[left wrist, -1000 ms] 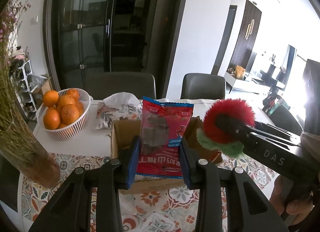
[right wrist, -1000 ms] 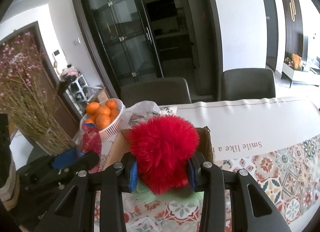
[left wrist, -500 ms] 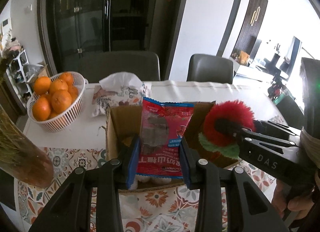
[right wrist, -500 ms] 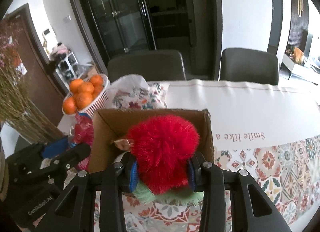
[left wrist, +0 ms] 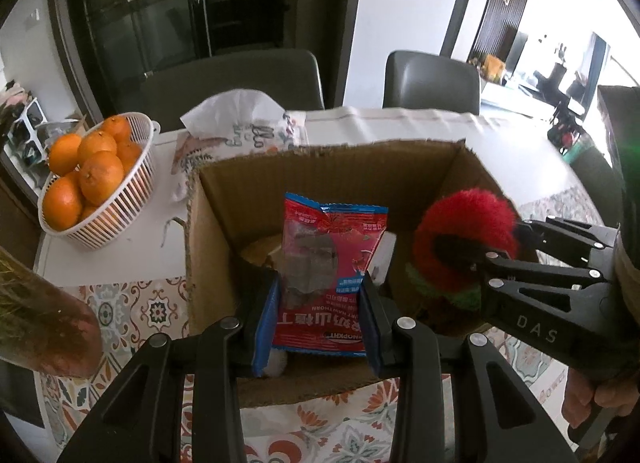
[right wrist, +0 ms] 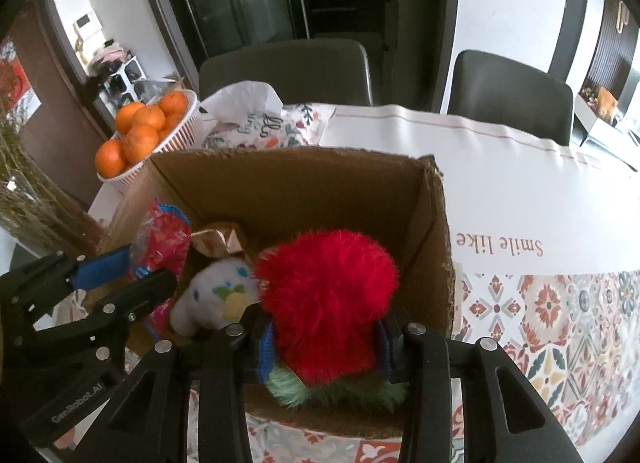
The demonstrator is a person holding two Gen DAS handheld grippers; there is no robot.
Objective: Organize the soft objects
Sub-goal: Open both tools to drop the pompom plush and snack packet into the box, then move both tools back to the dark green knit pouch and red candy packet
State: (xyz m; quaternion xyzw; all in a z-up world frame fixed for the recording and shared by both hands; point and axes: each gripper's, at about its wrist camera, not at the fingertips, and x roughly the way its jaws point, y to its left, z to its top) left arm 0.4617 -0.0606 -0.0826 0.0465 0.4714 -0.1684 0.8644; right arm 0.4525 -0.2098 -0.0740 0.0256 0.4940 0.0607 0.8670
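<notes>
Black plastic fills the bottom of both wrist views: two hand-held grippers, one per hand, each with blue pads. The left hand-held gripper [left wrist: 320, 303] is clamped on a red snack packet [left wrist: 330, 263] printed with upside-down lettering; the packet's lower edge is cut off behind the jaws, and the see-through window in its middle is too dim to show what is inside. The right hand-held gripper [right wrist: 326, 347] is closed on a red plush ball [right wrist: 328, 303] with a green fringe beneath it; its jaws have just been opening slightly, yet the pads are pressing into the fur on both sides. Part of a hand [left wrist: 600, 403] shows at the lower right edge of the left view, mostly out of frame. Both held things hang inside the open top of one cardboard box [right wrist: 304, 187], which stands on the patterned surface [right wrist: 560, 323]. Low in the box lie a white plush toy [right wrist: 216, 299] with blue and yellow marks, half hidden by the gripper, and a crumpled gold-brown wrapper [right wrist: 218, 241] whose contents cannot be made out. A bundle of dried stems [left wrist: 36, 311] is cut off at the left edge. Behind the box sits a floral tissue pouch [left wrist: 240, 131] with one white tissue sticking up, and left of it a white basket [left wrist: 108, 199] of oranges [left wrist: 100, 171], about seven visible, others possibly buried. Two dark chairs [left wrist: 432, 79] stand at the far side, before dark glass doors.
</notes>
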